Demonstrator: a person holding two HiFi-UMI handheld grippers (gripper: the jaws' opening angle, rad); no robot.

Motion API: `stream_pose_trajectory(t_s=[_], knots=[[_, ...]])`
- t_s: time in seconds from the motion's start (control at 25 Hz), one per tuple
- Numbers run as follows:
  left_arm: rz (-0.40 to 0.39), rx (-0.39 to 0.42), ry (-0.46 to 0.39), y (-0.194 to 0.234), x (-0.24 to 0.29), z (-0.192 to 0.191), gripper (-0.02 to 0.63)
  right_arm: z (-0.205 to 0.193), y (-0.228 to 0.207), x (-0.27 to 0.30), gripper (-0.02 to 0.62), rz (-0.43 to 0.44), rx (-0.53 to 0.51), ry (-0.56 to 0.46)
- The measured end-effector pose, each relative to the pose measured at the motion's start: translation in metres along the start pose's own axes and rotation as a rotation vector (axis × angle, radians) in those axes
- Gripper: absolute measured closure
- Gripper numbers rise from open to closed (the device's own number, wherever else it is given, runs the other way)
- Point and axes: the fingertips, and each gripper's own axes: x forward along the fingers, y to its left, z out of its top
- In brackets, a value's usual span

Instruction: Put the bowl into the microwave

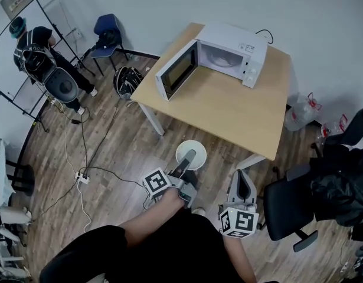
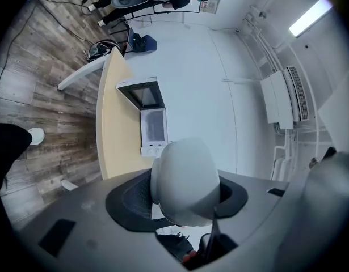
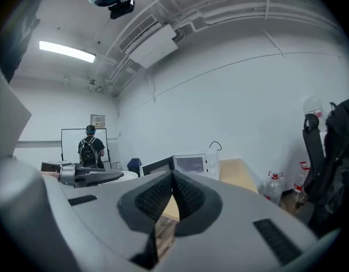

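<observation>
The white bowl is clamped between the jaws of the left gripper and is held in the air over the floor, just short of the near edge of the table and well apart from the microwave. The right gripper is held lower and to the right, its jaws brought together with nothing between them.

The light wooden table is set near a white wall. The white microwave is placed at its far end, with the door swung wide open to the left and the cavity exposed.

The floor is laid with wood-grain planks, across which cables are run to a power strip. A blue chair and a dark bag are seen beyond the table's left corner. A whiteboard is faced by a person wearing a backpack. Water bottles are stood by the wall at the right, and a black office chair is parked near the right gripper.
</observation>
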Motion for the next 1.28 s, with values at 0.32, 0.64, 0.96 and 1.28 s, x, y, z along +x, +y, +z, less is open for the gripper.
stream_pose_trajectory(t_s=[0.32,0.64,0.96,1.28], knots=[[0.042,0.034,-0.004,0.018,0.071,0.040,0.383,-0.005,-0.020,0.060,0.535,-0.027,0.000,0.082],[0.002,-0.012,0.040,0.026,0.177,0.092,0.383,0.018,-0.037,0.174,0.535,-0.053,-0.030,0.086],[0.051,-0.058,0.097,0.043,0.254,0.140,0.383,0.044,-0.029,0.276,0.535,-0.058,-0.045,0.084],[0.139,-0.034,0.082,0.086,0.328,0.199,0.383,0.039,-0.016,0.337,0.535,-0.069,-0.077,0.144]])
